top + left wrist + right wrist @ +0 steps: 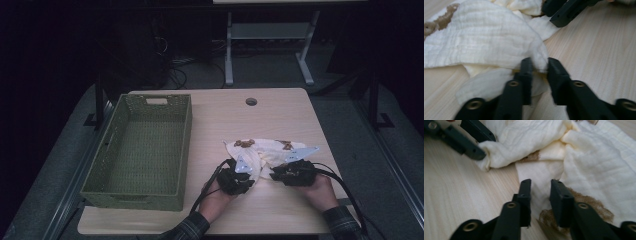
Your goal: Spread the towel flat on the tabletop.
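- The cloth [265, 150] lies crumpled on the table [280, 112], near its front edge, right of the basket [142, 150].
- Left gripper [539, 63] pinches a cloth fold.
- Right gripper [540, 185] stands narrow over a cloth edge, not pinching.
- Bare tabletop behind the cloth.

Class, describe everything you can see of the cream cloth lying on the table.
The cloth is cream, of crinkled gauze-like weave, with fuzzy brown patches near its edges. It lies crumpled and partly folded over itself on the light wooden table, right of the green basket and apart from it. The left gripper pinches a fold of its edge between its jaws. The right gripper straddles a flat layer by a brown patch; whether it grips is unclear.
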The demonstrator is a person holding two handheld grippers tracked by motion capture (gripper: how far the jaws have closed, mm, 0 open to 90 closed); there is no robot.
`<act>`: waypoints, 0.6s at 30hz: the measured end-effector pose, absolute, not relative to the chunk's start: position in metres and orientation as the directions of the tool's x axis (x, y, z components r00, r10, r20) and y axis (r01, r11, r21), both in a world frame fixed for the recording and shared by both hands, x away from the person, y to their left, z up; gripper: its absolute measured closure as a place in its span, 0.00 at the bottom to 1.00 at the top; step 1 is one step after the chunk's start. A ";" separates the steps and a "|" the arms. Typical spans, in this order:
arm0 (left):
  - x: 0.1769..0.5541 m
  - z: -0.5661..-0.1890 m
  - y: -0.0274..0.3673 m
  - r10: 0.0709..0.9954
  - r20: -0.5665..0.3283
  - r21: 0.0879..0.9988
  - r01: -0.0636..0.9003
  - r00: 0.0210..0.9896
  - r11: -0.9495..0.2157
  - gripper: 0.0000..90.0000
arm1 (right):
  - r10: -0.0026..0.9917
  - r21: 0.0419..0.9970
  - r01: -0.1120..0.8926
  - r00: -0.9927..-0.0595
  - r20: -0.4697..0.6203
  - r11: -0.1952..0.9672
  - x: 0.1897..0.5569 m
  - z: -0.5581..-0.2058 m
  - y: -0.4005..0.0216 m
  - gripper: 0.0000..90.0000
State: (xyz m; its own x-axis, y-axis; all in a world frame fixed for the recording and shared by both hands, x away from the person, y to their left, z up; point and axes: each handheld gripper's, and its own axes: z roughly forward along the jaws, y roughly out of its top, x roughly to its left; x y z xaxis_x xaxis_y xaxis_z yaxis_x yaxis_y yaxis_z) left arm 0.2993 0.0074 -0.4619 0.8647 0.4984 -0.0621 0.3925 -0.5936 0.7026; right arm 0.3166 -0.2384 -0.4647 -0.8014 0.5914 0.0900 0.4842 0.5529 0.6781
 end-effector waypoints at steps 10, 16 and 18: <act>0.307 -0.435 0.034 0.555 -0.093 0.774 0.411 0.826 -0.482 0.94 | 0.603 0.735 0.433 -0.797 0.042 0.521 0.318 -0.451 -0.256 0.96; 0.319 -0.430 0.057 0.647 -0.119 0.784 0.471 0.754 -0.405 0.94 | 0.643 0.751 0.443 -0.765 0.034 0.489 0.323 -0.445 -0.278 0.96; 0.320 -0.430 0.059 0.656 -0.124 0.783 0.480 0.745 -0.397 0.94 | 0.653 0.756 0.450 -0.756 0.038 0.476 0.323 -0.444 -0.283 0.96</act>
State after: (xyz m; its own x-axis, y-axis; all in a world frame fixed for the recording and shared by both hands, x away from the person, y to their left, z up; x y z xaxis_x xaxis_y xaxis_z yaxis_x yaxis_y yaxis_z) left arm 0.3202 0.0590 -0.4303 0.7449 0.6556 -0.1238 0.4795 -0.3970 0.7826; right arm 0.3235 -0.2833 -0.4438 -0.7561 0.6534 0.0379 0.4495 0.4764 0.7556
